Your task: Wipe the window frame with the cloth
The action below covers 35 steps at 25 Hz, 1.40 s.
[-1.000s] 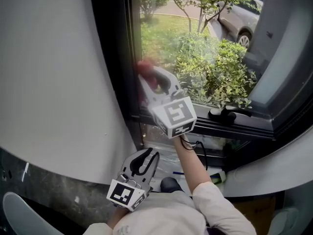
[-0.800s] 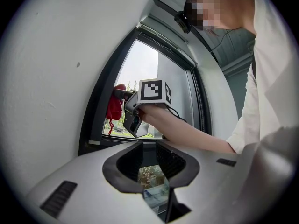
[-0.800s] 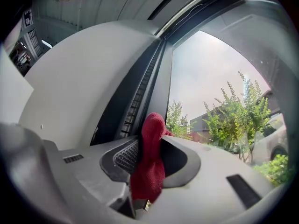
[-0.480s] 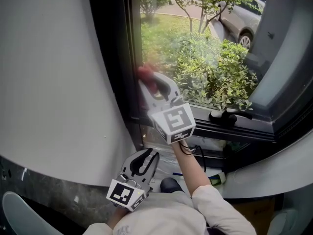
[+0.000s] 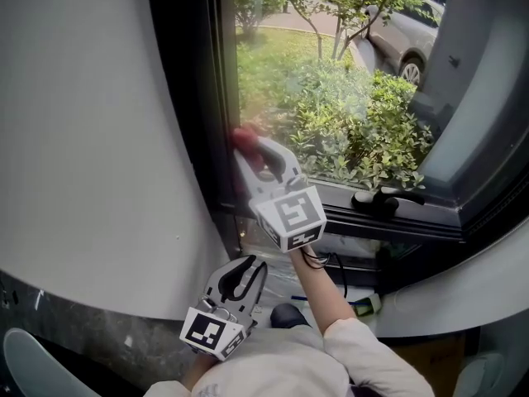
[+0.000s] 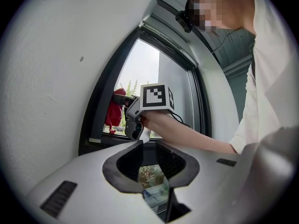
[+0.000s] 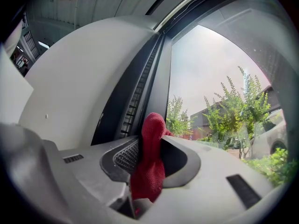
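My right gripper (image 5: 250, 149) is shut on a red cloth (image 5: 245, 138) and presses it against the dark vertical window frame (image 5: 202, 98), just above the bottom left corner of the pane. In the right gripper view the red cloth (image 7: 149, 157) hangs pinched between the jaws, its top bulging past the right gripper (image 7: 152, 134) beside the window frame (image 7: 140, 87). My left gripper (image 5: 249, 265) hangs low near my body with jaws together and nothing in them. The left gripper view looks up past the left gripper (image 6: 148, 146) at the red cloth (image 6: 113, 113) on the frame.
A white curved wall (image 5: 91, 139) stands left of the frame. A black window handle (image 5: 376, 198) sits on the lower rail (image 5: 413, 222). Outside are shrubs (image 5: 364, 131) and a parked car (image 5: 405, 31). Loose clutter (image 5: 364, 300) lies below the sill.
My right gripper has slid the red cloth a little way down the vertical frame. My left gripper has stayed low and idle.
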Each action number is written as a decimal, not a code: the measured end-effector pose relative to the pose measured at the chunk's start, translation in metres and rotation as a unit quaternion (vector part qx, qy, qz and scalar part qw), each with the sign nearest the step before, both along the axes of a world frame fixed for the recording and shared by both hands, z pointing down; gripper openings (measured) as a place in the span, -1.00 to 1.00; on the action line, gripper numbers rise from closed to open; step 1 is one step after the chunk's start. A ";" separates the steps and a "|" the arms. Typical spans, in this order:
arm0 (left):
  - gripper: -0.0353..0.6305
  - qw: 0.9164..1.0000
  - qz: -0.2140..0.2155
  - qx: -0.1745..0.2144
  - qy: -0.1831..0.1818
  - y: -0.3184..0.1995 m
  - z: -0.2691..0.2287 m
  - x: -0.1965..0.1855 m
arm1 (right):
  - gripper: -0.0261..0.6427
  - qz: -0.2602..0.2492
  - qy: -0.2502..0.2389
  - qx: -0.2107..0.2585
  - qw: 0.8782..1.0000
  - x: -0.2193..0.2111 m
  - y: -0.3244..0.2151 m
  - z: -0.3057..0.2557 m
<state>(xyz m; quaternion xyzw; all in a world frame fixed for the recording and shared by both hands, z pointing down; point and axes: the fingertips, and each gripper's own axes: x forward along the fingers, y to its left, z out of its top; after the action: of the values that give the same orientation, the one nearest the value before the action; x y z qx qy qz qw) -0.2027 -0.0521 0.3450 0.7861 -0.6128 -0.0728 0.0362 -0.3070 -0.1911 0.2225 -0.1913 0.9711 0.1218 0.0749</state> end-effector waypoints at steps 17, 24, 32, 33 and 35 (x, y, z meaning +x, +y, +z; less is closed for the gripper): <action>-0.62 1.000 0.005 0.000 0.002 -0.002 0.002 0.006 | -0.60 -0.002 0.020 -0.019 1.000 0.001 -0.001 0.025; -0.62 1.000 0.003 -0.001 0.003 -0.004 0.002 0.004 | -0.60 -0.004 0.043 -0.025 0.999 0.000 -0.001 0.032; -0.62 1.000 0.002 0.000 0.003 -0.004 0.002 0.004 | -0.60 0.011 0.078 -0.015 0.997 0.000 0.000 0.041; -0.62 1.000 0.001 0.000 0.003 -0.004 0.002 0.003 | -0.60 0.013 0.085 -0.014 0.996 0.000 0.000 0.043; -0.62 1.000 0.001 0.000 0.004 -0.004 0.002 0.003 | -0.60 0.017 0.101 -0.008 0.995 -0.001 0.001 0.047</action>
<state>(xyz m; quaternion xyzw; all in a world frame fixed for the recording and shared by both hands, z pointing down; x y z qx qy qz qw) -0.1993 -0.0562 0.3467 0.7865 -0.6116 -0.0761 0.0387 -0.3077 -0.1901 0.2694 -0.1947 0.9713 0.1339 -0.0269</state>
